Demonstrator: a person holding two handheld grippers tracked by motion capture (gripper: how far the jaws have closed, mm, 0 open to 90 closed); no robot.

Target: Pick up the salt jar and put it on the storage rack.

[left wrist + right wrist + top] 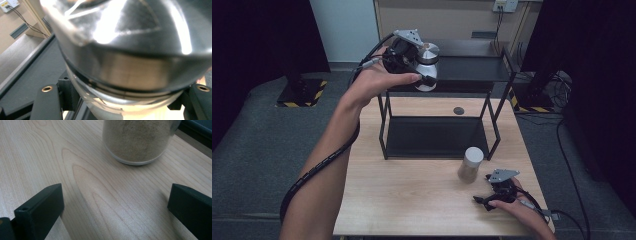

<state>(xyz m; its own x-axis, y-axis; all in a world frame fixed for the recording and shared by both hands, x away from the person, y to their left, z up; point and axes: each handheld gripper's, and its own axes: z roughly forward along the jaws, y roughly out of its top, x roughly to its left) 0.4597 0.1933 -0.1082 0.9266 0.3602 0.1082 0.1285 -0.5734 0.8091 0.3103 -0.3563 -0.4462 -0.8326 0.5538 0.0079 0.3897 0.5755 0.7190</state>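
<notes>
1. The left gripper (424, 62) has its jaws clenched on the metal-topped glass jar (427, 67), above the black rack's top shelf (467, 67).
2. Keep it upright; lower squarely.
3. The right gripper (492, 197) rests released near the spice jar (470, 164) on the worktop (412, 195).

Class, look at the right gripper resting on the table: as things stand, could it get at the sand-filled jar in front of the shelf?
Probably yes. The right gripper rests on the table with jaws open, and the jar stands upright just ahead, with only bare wood between them.
</notes>
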